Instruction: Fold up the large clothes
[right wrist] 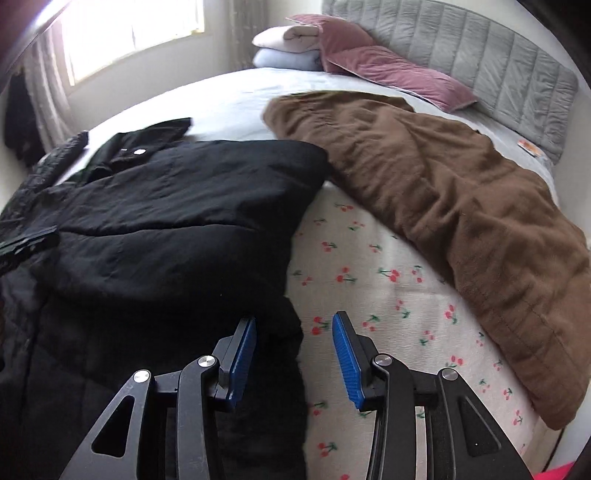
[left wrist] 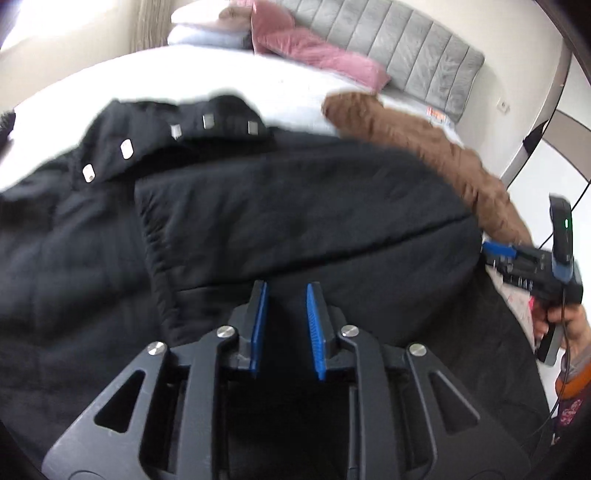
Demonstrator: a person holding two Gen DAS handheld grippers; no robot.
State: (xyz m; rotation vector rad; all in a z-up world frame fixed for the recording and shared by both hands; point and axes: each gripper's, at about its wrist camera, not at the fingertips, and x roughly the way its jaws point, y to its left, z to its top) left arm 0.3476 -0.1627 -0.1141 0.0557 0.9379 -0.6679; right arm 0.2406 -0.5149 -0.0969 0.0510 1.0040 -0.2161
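A large black coat (left wrist: pixel 288 206) lies spread on the bed, its collar with silver snaps (left wrist: pixel 127 148) at the far left and one side folded over its middle. My left gripper (left wrist: pixel 286 291) hovers over the coat's near part, jaws open with nothing between them. The coat also fills the left of the right wrist view (right wrist: pixel 166 221). My right gripper (right wrist: pixel 293 325) is open and empty at the coat's right edge, over the cherry-print sheet (right wrist: pixel 388 295). The right gripper also shows in the left wrist view (left wrist: pixel 498 251), at the coat's right side.
A brown blanket (right wrist: pixel 461 206) lies rumpled to the right of the coat. Pink pillows (right wrist: pixel 388 70) and folded pale bedding (right wrist: pixel 284 48) lie by the grey padded headboard (right wrist: pixel 480 62). A window (right wrist: pixel 129 33) is at the far left.
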